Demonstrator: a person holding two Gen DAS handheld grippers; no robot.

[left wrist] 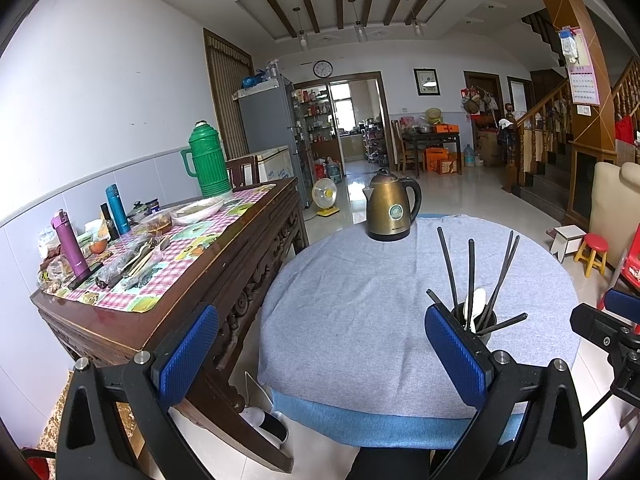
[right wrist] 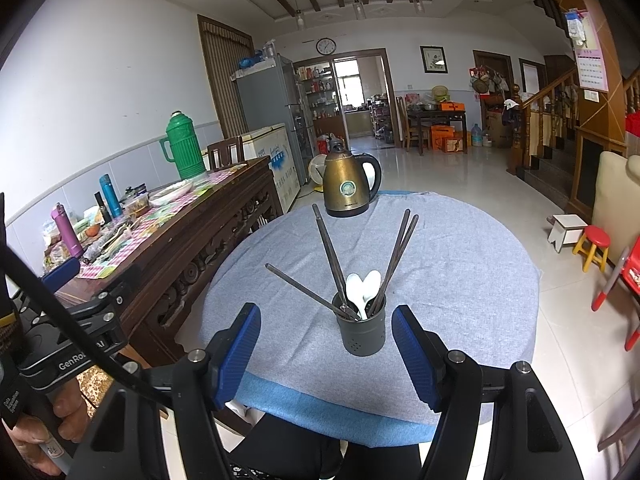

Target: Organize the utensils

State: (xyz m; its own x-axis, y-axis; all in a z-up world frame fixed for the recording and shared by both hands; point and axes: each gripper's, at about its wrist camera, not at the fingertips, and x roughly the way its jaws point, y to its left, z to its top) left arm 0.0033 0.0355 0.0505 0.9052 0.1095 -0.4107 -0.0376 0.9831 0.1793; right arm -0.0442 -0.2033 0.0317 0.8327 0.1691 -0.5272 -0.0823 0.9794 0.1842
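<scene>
A dark grey utensil cup (right wrist: 362, 334) stands near the front of the round table covered in grey cloth (right wrist: 460, 264). It holds several dark chopsticks (right wrist: 394, 258) and two white spoons (right wrist: 362, 286). My right gripper (right wrist: 326, 354) is open and empty, just in front of the cup. In the left wrist view the cup (left wrist: 476, 320) is partly hidden behind my right finger pad (left wrist: 454, 352). My left gripper (left wrist: 320, 356) is open and empty, left of the cup, over the table's front edge.
A bronze electric kettle (right wrist: 348, 184) stands at the table's far side. A wooden sideboard (left wrist: 208, 256) to the left carries a green thermos (left wrist: 208, 160), bottles, dishes and loose cutlery (left wrist: 140, 258). Small stools (right wrist: 592, 246) stand on the floor at right.
</scene>
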